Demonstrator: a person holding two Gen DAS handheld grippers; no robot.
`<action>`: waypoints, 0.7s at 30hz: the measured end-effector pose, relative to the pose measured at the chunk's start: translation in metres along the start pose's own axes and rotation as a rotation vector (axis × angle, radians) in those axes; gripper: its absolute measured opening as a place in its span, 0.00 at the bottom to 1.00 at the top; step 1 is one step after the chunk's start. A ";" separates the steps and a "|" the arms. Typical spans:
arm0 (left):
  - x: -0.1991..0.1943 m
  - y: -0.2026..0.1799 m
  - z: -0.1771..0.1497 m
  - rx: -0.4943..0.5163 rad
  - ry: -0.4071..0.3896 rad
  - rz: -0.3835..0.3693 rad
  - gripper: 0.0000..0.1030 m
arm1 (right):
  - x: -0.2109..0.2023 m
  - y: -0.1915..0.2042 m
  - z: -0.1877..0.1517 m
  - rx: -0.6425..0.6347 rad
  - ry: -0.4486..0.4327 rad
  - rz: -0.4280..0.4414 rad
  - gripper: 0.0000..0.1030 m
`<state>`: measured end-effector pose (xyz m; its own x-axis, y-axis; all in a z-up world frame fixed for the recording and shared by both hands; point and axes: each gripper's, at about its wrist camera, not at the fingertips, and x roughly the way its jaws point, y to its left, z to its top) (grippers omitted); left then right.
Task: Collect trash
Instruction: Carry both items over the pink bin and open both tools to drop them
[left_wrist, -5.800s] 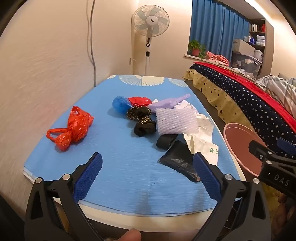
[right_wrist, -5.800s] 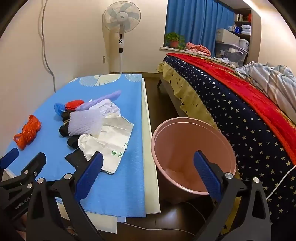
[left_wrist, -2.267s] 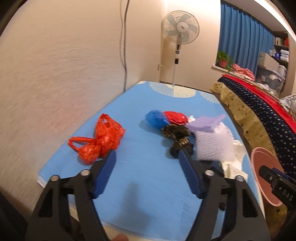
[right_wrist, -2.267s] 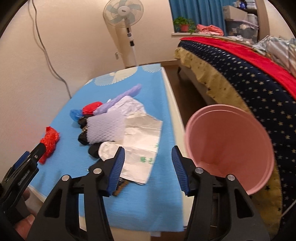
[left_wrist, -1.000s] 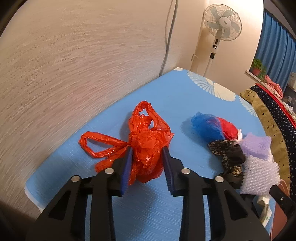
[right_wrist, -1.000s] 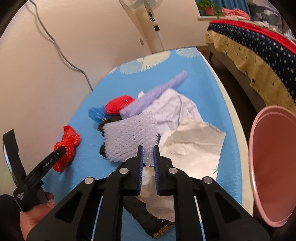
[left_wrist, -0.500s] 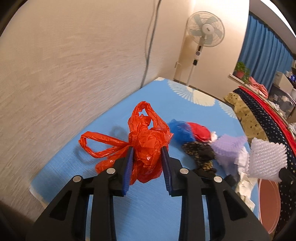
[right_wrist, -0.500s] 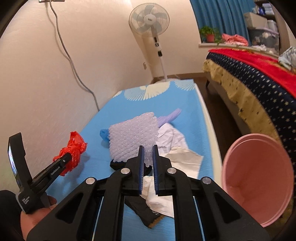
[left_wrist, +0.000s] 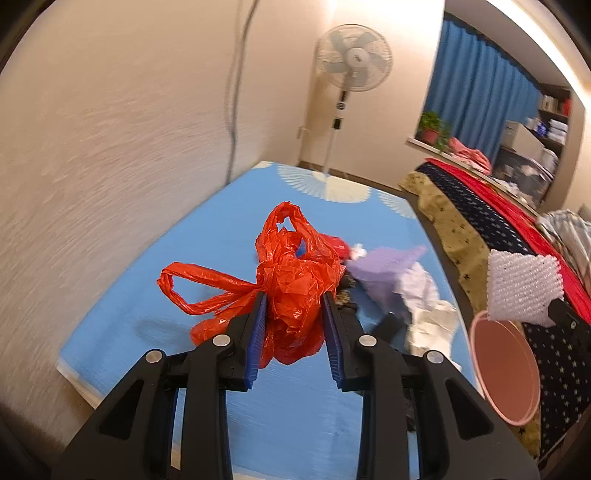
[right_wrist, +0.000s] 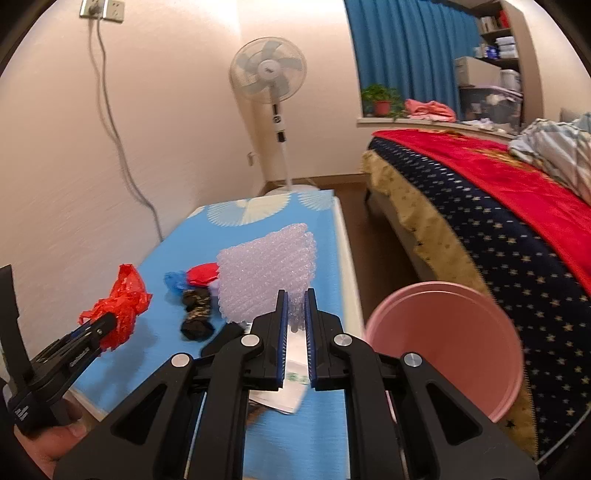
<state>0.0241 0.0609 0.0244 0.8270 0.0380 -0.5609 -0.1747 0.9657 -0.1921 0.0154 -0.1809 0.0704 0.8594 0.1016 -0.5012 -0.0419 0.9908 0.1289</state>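
My left gripper (left_wrist: 293, 304) is shut on a crumpled red plastic bag (left_wrist: 295, 269) and holds it above the blue table (left_wrist: 221, 236). The bag also shows in the right wrist view (right_wrist: 123, 299). My right gripper (right_wrist: 294, 299) is shut on a sheet of pale bubble wrap (right_wrist: 267, 267), lifted above the table; it also shows in the left wrist view (left_wrist: 522, 290), over the pink bin (left_wrist: 504, 373). The pink bin (right_wrist: 443, 347) stands on the floor right of the table.
On the table lie a blue bag (right_wrist: 175, 282), a small red bag (right_wrist: 201, 274), a dark patterned bundle (right_wrist: 195, 314), a lilac wrapper (left_wrist: 384, 275) and white paper (left_wrist: 430, 317). A bed (right_wrist: 498, 236) runs along the right. A fan (right_wrist: 269, 74) stands behind.
Both grippers have lifted their loads higher and swung right. The bubble wrap now hangs nearer the pink bin.
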 end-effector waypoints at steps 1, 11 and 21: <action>-0.002 -0.003 0.000 0.009 -0.001 -0.009 0.28 | -0.003 -0.004 0.000 0.002 -0.004 -0.011 0.09; -0.010 -0.044 -0.001 0.083 -0.009 -0.093 0.28 | -0.028 -0.040 0.002 0.038 -0.038 -0.124 0.09; -0.010 -0.094 -0.011 0.156 -0.013 -0.197 0.28 | -0.037 -0.074 0.003 0.075 -0.050 -0.218 0.09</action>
<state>0.0264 -0.0331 0.0389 0.8437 -0.1523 -0.5147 0.0740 0.9828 -0.1694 -0.0116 -0.2579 0.0819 0.8682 -0.1204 -0.4814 0.1839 0.9791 0.0869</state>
